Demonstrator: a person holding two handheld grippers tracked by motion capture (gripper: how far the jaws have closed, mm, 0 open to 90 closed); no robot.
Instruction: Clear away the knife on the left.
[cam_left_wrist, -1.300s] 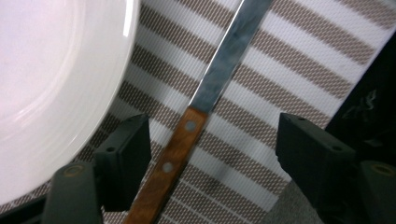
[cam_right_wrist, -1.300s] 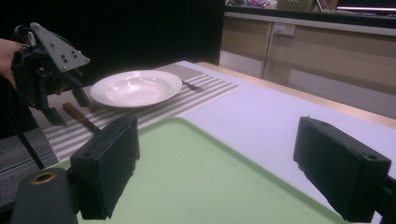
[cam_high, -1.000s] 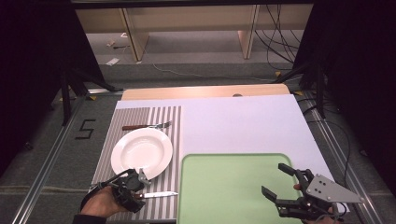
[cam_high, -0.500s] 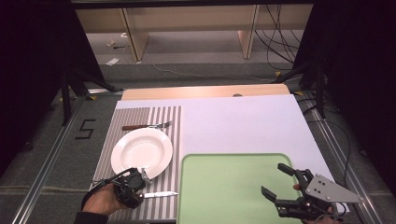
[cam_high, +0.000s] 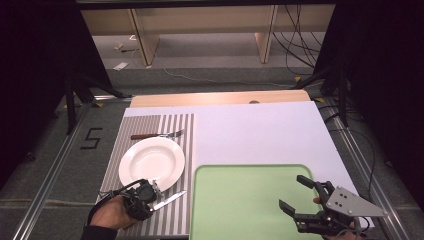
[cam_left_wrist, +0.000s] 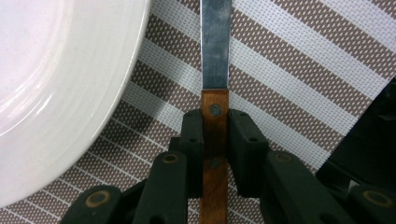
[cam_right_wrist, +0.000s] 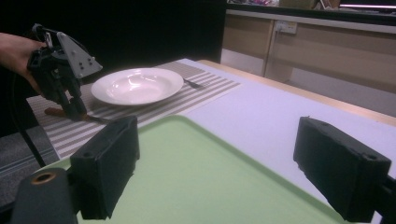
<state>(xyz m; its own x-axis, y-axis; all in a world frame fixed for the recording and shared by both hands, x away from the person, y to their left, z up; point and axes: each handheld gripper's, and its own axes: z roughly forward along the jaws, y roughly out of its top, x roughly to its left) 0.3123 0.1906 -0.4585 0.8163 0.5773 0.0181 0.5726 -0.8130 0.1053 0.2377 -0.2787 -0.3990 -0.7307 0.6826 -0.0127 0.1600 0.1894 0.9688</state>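
Note:
A knife (cam_high: 170, 199) with a wooden handle lies on the striped placemat (cam_high: 175, 130), just in front of the white plate (cam_high: 151, 160). My left gripper (cam_high: 151, 193) points down at the handle. In the left gripper view its jaws have just been closing, and the pads now press both sides of the handle, with my left gripper (cam_left_wrist: 215, 122) shut on it. The blade of the knife (cam_left_wrist: 215, 46) runs away from the jaws beside the plate (cam_left_wrist: 56, 70). My right gripper (cam_high: 292, 192) hovers open over the green tray (cam_high: 240, 200), with nothing between its jaws.
A fork (cam_high: 157, 135) lies on the placemat behind the plate. Bare white tabletop (cam_high: 260, 130) stretches behind the tray. In the right gripper view the tray (cam_right_wrist: 196, 177) lies under my open right gripper (cam_right_wrist: 215, 158), with the left gripper (cam_right_wrist: 77, 112) and plate (cam_right_wrist: 137, 85) beyond.
The left gripper's jaws have drawn in onto the knife handle. Both hands have stayed where they were, and the knife has not shifted.

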